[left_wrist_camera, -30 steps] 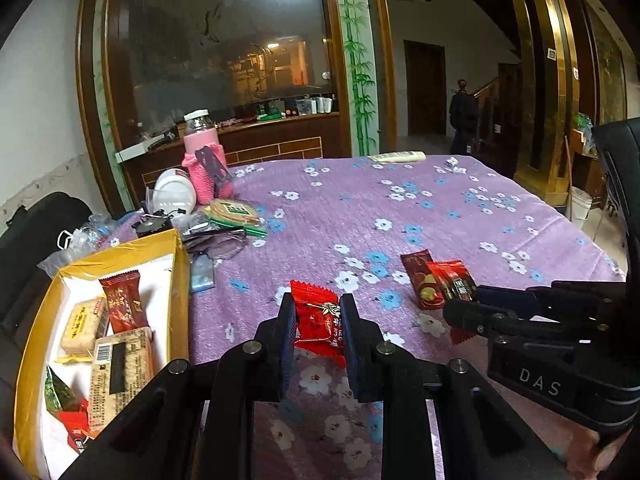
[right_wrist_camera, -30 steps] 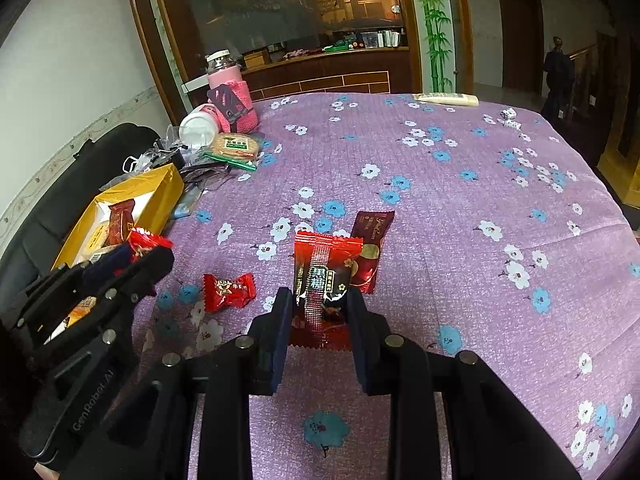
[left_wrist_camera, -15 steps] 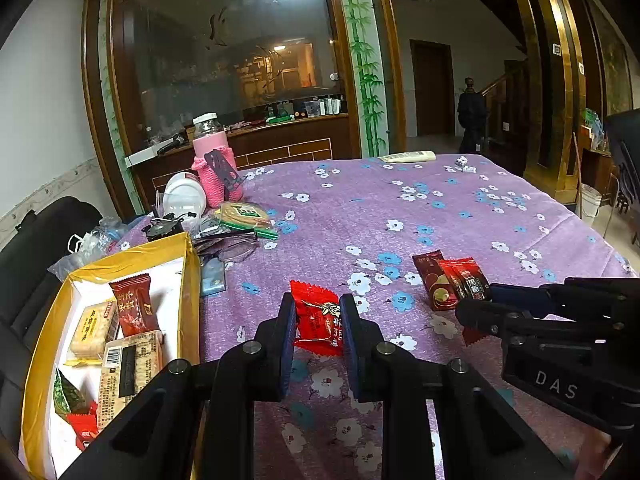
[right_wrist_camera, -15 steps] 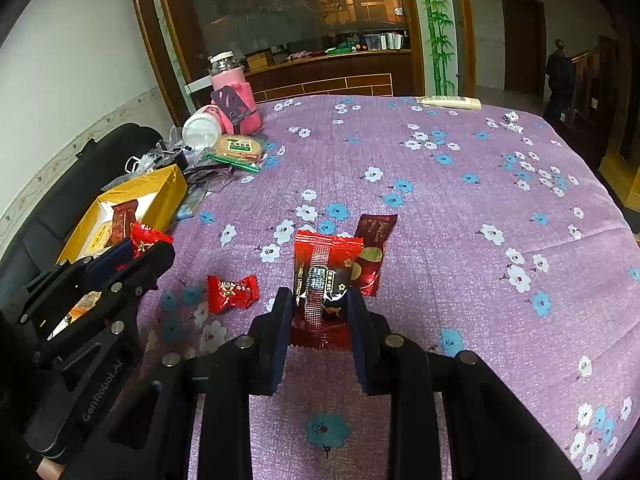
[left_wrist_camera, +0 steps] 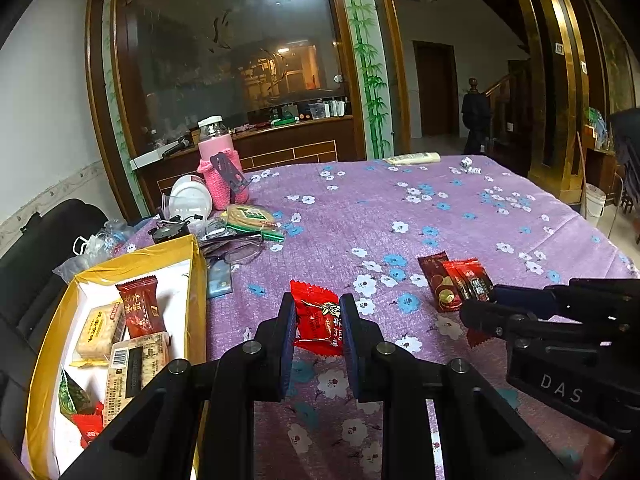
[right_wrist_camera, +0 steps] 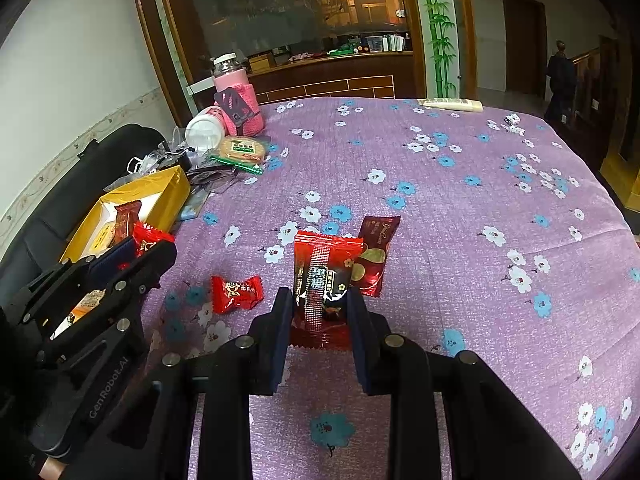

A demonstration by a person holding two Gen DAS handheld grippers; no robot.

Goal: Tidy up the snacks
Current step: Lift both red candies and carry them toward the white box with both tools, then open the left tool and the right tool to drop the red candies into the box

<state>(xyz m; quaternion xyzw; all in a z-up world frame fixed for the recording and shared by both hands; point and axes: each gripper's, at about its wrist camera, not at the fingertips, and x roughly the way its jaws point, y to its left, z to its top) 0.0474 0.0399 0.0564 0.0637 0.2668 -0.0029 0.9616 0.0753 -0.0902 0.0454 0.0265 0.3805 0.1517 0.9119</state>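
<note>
In the left wrist view my left gripper [left_wrist_camera: 318, 314] is shut on a small red candy packet [left_wrist_camera: 318, 320], just right of the yellow box [left_wrist_camera: 198, 292]. The box holds several wrapped snacks. The right wrist view shows my right gripper [right_wrist_camera: 318, 308] shut on a red and black packet [right_wrist_camera: 324, 276]. A dark red packet [right_wrist_camera: 376, 252] lies on the cloth beside it, and a small red candy [right_wrist_camera: 236, 292] lies to its left. My left gripper [right_wrist_camera: 150, 248] with its red packet [right_wrist_camera: 150, 236] appears beside the yellow box [right_wrist_camera: 172, 196]. My right gripper [left_wrist_camera: 482, 304] shows at the right edge.
A purple flowered cloth [right_wrist_camera: 460, 208] covers the table. At the back left stand a pink-sleeved bottle [left_wrist_camera: 218, 164], a white lid [left_wrist_camera: 190, 200], a biscuit pack [left_wrist_camera: 250, 216] and loose clutter. A black chair [right_wrist_camera: 100, 160] sits behind the box. A person [left_wrist_camera: 476, 120] stands far off in the hall.
</note>
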